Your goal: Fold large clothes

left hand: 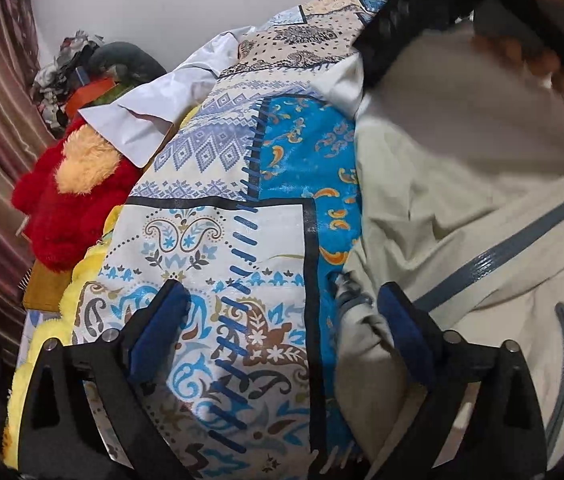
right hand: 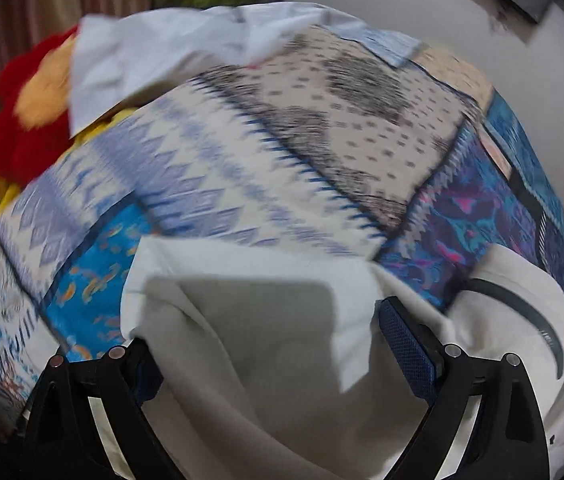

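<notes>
**Two tools over a cream jacket on a patterned bed.**
The cream jacket lies along one side edge of the bed, its zip uppermost. The left tool stands wide and empty above the jacket's edge; the right tool straddles a fold (wide too, gripping nothing). Each should take a single layer before closing, likely.

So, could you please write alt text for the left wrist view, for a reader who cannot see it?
The open left claw hangs over a patchwork-print blue and cream bedspread, with a pale beige jacket with grey-blue zips lying at the right. A red and orange plush toy and a white cloth lie at the bed's left side.
</notes>
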